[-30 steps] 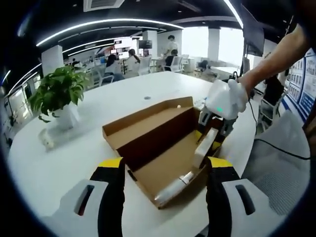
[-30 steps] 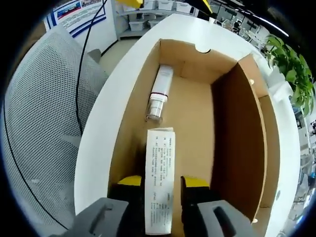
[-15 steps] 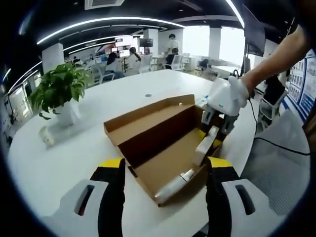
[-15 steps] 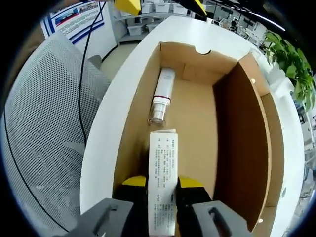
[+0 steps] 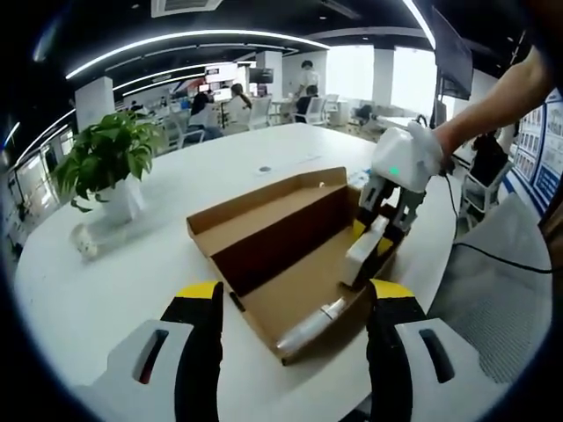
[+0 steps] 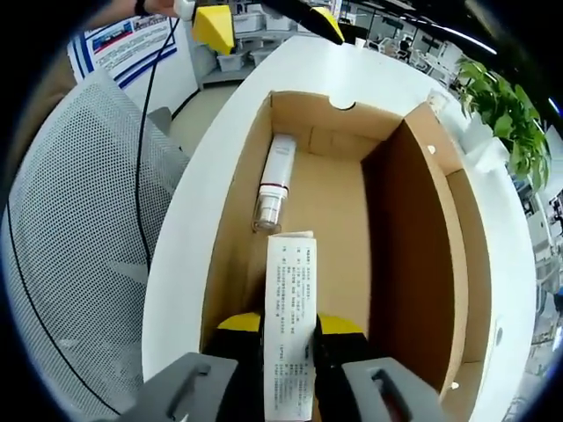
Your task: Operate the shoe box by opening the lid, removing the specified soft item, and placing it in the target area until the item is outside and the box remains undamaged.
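The shoe box (image 5: 295,255) sits on the white worktop (image 5: 132,264) with its lid already flipped back, so the inside is easy to reach. The right gripper (image 6: 288,352) has its jaws pinching a small white carton (image 6: 290,325) with printed text — it is held above the box floor, probably so it can be lifted out without bumping the cardboard walls. A white tube (image 6: 271,183) lies inside, against the long side wall near the far end. In the left gripper view the person's arm reaches in from the right, and the right gripper points down into the box. The left gripper (image 5: 290,352) waits near the box's closest corner, jaws spread wide, holding nothing. A potted plant (image 5: 104,167) stands well apart.
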